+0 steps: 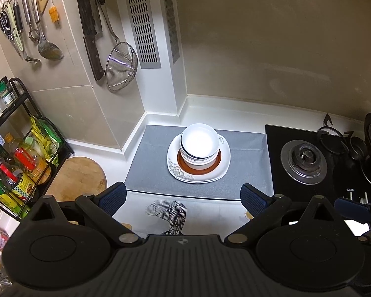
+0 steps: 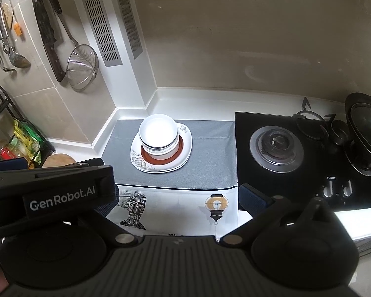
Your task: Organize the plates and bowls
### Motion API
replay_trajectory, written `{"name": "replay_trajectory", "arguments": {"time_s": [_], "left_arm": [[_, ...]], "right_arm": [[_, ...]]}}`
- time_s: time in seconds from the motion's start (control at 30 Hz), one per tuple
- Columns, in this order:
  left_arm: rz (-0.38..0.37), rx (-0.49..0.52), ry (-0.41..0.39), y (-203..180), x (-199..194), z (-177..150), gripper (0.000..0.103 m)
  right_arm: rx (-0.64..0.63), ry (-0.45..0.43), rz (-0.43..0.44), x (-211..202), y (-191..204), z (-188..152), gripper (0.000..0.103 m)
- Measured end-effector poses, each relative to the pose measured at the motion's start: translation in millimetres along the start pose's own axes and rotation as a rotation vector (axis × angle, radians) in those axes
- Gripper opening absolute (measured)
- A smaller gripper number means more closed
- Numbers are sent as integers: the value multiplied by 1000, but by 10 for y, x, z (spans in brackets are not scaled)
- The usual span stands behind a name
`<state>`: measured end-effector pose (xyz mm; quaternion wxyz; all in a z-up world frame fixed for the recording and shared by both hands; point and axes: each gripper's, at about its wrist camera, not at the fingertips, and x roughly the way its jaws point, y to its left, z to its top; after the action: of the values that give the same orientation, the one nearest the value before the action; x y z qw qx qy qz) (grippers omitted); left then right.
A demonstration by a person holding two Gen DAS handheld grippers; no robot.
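The top bowl (image 1: 199,140) is blown out by glare, so its inside cannot be read; the bowls (image 1: 197,159) under it show only as rims. The red plate (image 1: 216,164) shows only as a ring. In the right wrist view the left tongs' body (image 2: 52,193) covers the right tongs' left finger. The wok (image 2: 366,133) is cut by the edge. Rack (image 1: 2,173) labels are too small to read.

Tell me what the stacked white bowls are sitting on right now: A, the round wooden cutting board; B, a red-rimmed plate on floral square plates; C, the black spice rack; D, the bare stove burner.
B: the white bowls rest on a red-rimmed plate stacked on the floral square plates, all on the gray mat.
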<state>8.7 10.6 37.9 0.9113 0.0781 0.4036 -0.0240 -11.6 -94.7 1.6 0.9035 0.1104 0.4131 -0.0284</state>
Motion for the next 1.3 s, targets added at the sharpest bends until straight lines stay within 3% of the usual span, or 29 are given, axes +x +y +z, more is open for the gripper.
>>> {"name": "replay_trajectory", "arguments": {"time_s": [0.83, 1.3], "left_arm": [[-18, 6, 1, 97, 47, 10, 99], [-50, 26, 18, 181, 296, 149, 99]], "right_arm": [[-13, -6, -22, -4, 191, -22, 102], [-5, 9, -48, 200, 257, 106, 102]]}}
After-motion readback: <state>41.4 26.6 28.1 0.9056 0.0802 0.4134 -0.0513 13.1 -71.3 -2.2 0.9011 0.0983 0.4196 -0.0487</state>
